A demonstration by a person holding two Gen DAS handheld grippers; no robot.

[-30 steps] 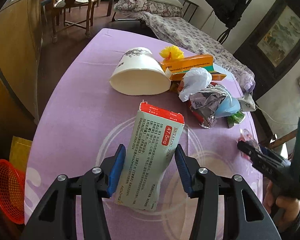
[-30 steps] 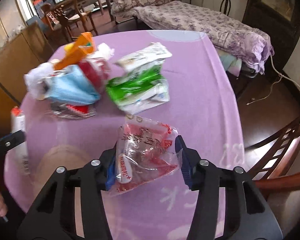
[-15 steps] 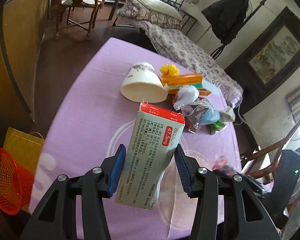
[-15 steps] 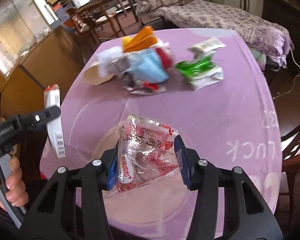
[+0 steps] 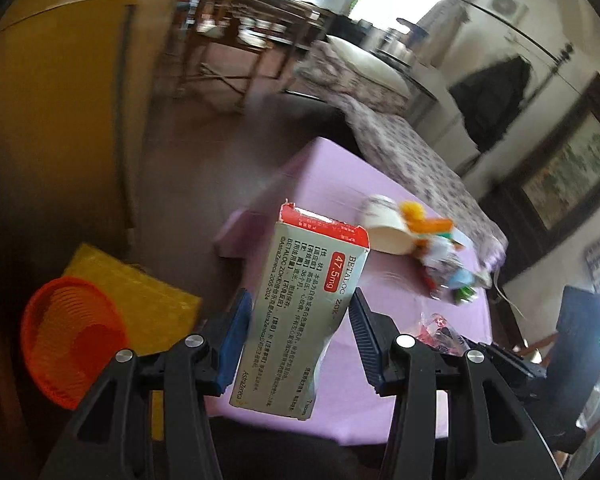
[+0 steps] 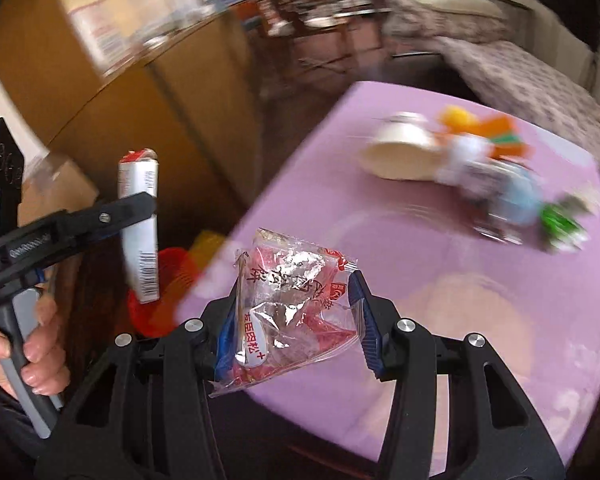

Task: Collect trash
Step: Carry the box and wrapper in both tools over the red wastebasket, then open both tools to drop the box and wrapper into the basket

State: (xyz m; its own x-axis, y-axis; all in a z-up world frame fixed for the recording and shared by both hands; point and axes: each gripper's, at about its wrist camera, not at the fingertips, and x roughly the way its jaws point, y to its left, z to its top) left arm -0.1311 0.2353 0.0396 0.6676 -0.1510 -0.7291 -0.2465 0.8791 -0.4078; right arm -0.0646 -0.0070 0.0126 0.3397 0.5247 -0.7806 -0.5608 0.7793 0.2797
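Above the near edge of the purple-clothed table (image 5: pixel 332 184), the left gripper (image 5: pixel 298 336) holds a grey-green medicine box (image 5: pixel 300 312) with a torn red top, its blue pads partly closed and pressing both long sides of the box, which stands tilted between them. Beside it, the right gripper (image 6: pixel 294 320) clamps a crumpled clear-and-red snack wrapper (image 6: pixel 288 312) between its half-closed pads; the wrapper bulges above and below the jaws. Seen from the right wrist, the left gripper and its box appear at the left, off the table, with a hand (image 6: pixel 32 344) wrapped around the handle. On the floor beside the table stands an orange-red basket (image 5: pixel 68 336), next to a yellow bag (image 5: pixel 140 296). Farther back on the cloth lies the remaining trash pile (image 6: pixel 484 172), blurred: a tipped cream paper cup (image 6: pixel 400 156), orange cartons, a blue item and a green wrapper.
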